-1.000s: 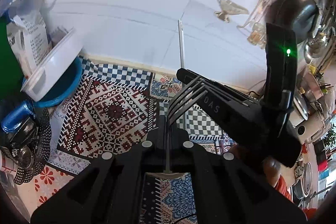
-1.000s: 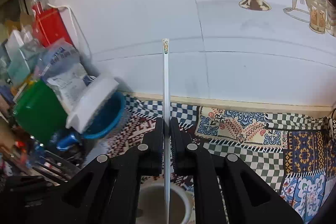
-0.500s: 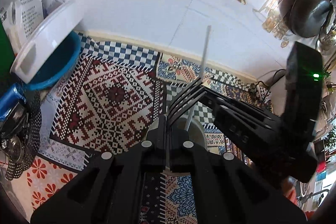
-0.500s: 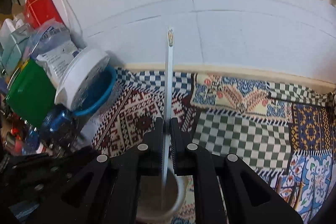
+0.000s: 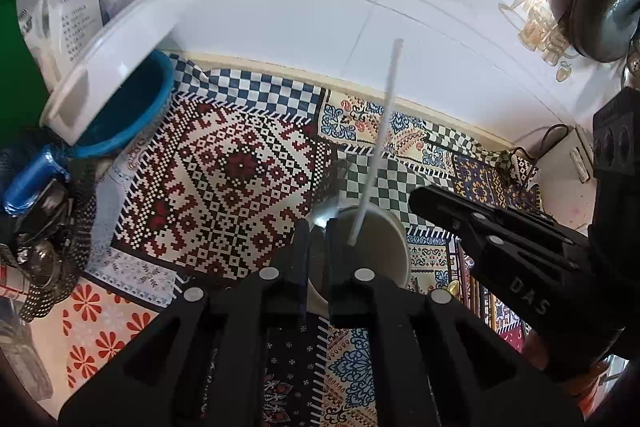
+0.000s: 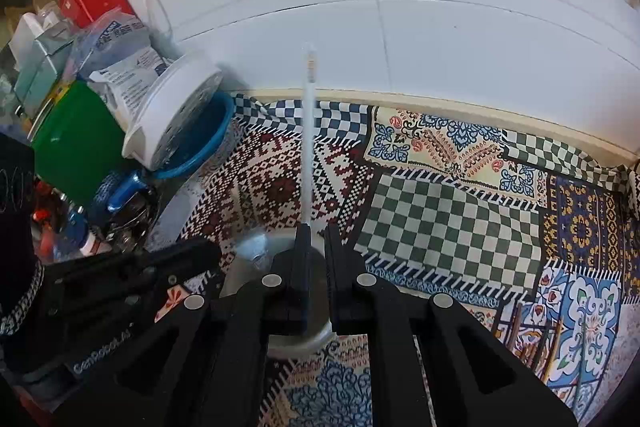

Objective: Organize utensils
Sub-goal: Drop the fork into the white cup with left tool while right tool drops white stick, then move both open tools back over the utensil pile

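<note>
1. L tongs (image 5: 318, 251): fingers parted, a clear gap between them and nothing gripped. They hover right over the near-left rim of the cup (image 5: 384, 251).
2. R tongs (image 6: 318, 255): also parted and let go. The gap is wider than the white utensil (image 6: 307, 147), and the cup's inside shows through it.
3. White utensil, long and thin: its lower end is in the cup and its top leans toward the table's back edge by the tiled wall. In the L view it stands free, apart from the R tongs' tips. In the R view its lower part passes behind one finger, so I can't tell if they touch.
4. Blurred shiny glint (image 5: 323, 215) at the cup's rim next to the L tongs; too smeared to ID.
5. Cup: pale and upright on the patterned table cloth (image 5: 224, 179), about mid-table, well off the back edge.
6. Table's L edge: blue bowl (image 5: 132, 119) with a white lid (image 5: 116, 51) tipped across it, and a green container (image 6: 76, 139) behind.
</note>
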Motion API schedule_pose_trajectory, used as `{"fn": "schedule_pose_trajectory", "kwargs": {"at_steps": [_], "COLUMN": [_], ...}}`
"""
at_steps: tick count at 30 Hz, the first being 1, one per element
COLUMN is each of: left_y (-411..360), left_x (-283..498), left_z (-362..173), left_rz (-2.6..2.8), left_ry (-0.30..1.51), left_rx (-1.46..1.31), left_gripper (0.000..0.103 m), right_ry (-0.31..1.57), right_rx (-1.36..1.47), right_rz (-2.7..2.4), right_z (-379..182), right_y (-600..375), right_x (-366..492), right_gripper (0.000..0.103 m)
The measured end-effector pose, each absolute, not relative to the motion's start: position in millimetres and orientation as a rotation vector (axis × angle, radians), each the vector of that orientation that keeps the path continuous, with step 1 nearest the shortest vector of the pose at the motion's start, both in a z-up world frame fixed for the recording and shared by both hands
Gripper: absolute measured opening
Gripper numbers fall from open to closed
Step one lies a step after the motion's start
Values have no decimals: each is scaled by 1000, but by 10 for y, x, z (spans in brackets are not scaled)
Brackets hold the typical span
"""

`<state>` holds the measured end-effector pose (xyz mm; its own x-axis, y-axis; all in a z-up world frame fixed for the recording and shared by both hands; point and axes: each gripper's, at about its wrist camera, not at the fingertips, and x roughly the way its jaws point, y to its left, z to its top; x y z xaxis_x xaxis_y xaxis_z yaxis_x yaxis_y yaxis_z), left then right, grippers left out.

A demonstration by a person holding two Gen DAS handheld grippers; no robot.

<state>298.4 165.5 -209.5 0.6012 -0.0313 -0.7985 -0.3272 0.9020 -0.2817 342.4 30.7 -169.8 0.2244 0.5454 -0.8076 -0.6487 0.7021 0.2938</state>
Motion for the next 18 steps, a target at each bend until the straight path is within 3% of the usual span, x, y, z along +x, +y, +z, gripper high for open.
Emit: {"fn": "schedule_pose_trajectory", "kwargs": {"at_steps": [7,18], "left_y": [1540,1072], "left_x": [2854,2564], "left_z": [-1852,-1450], "left_rz": [212,250], "left_ry": [871,774], "left_rx": [-380,-287], "left_gripper": [10,31], "right_ry": [1035,955], "right_rx": [-115,-117], "right_rz": [848,829], "right_z": [-1499,-1130], "right_y": [133,-433], "right_x": [3315,3088], "right_gripper": [13,31]}}
